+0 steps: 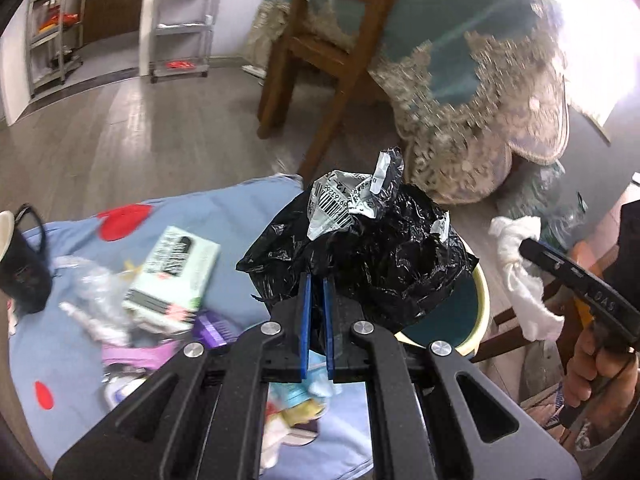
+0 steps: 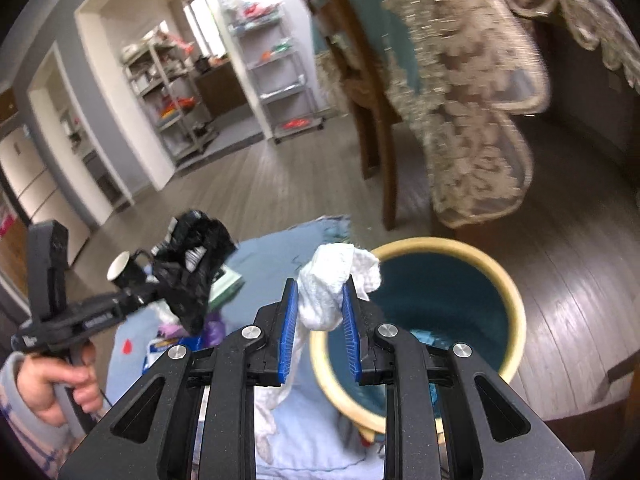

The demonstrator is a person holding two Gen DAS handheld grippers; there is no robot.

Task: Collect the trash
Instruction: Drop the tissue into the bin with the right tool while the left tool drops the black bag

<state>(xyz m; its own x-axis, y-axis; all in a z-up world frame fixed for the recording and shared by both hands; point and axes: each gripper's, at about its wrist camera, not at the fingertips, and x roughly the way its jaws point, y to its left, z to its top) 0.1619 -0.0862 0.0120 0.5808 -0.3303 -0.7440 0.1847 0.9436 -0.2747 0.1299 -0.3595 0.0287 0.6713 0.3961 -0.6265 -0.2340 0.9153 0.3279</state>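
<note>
Gripping left gripper point(image 1: 316, 300): clenched on crumpled black bag point(image 1: 372, 248), lifted above bin.
Right gripper point(image 2: 320, 300): grasped white tissue wad point(image 2: 332, 280), over bin's near rim.
Bin point(image 2: 516, 304): cream-rimmed, on floor beside blue cloth's point(image 1: 240, 208) edge.

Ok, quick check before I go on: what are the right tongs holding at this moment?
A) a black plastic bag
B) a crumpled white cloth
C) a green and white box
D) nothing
B: the right tongs are closed on the crumpled white cloth, just beside the yellow-rimmed bin; the black plastic bag is in the left tongs.
</note>
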